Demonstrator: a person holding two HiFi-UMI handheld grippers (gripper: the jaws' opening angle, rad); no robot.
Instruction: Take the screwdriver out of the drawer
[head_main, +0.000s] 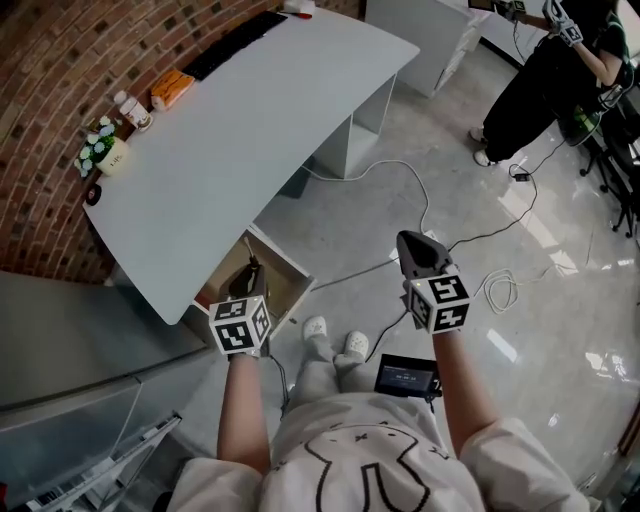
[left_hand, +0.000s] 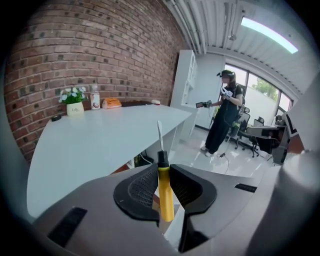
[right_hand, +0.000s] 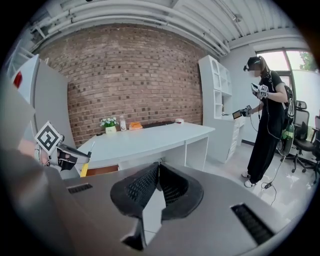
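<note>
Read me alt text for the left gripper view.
The left tongs clamp a yellow-handled screwdriver, shaft pointing up. Beyond lie a white desk, a brick wall and a standing person.

Nothing reads clearly from where I stand. The flower pot (head_main: 113, 158) at ten o'clock carries print too small to make out. The screen (head_main: 406, 376) at five o'clock shows only blurred lines.

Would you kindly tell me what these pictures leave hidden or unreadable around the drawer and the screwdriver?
- Drawer contents: head view, covered by the left gripper and the desk edge.
- Screwdriver tip shape: left gripper view, too thin and blurred.
- Bottle label on the desk: every view, too small.
</note>
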